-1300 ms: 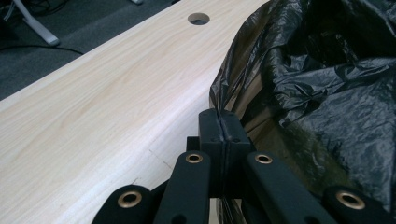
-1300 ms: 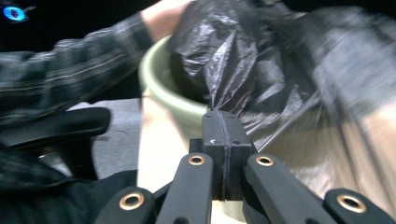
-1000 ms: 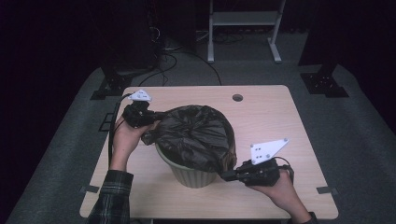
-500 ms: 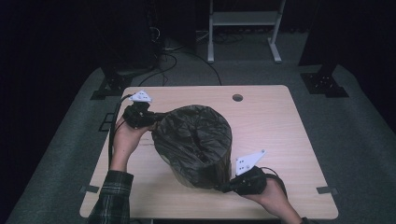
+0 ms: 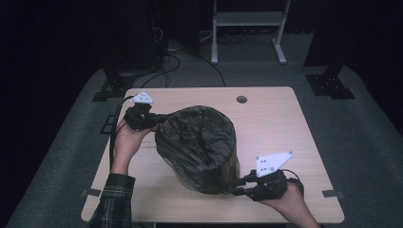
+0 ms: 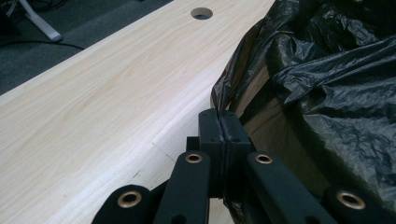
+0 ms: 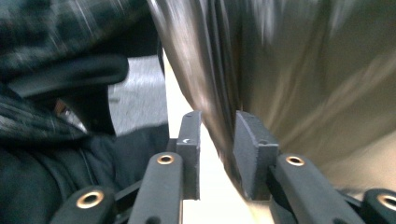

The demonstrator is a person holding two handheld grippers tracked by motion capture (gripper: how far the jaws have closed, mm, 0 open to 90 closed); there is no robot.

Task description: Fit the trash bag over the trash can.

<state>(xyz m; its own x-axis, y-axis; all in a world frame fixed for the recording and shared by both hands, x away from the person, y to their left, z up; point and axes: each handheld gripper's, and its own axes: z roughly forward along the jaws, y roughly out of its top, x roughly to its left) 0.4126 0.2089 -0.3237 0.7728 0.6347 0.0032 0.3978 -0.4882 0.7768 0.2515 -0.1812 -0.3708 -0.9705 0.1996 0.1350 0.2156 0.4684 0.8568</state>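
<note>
The table [image 5: 285, 128] is the widest thing under me, pale wood with a round hole [image 5: 242, 99] at about twelve o'clock. At its centre stands the bin [image 5: 228, 166], almost wholly wrapped by the black bag [image 5: 197, 142]; only a tan strip of wall shows at four o'clock, and its inside is hidden. My left gripper [image 5: 153, 119] sits at the bag's ten o'clock, jaws pressed together on a pinch of the plastic edge. My right gripper [image 5: 236, 186] is at five o'clock, low on the bin; in the right gripper view its jaws stand a little apart with a fold of bag between them, but blur keeps me from telling whether they grip it.
</note>
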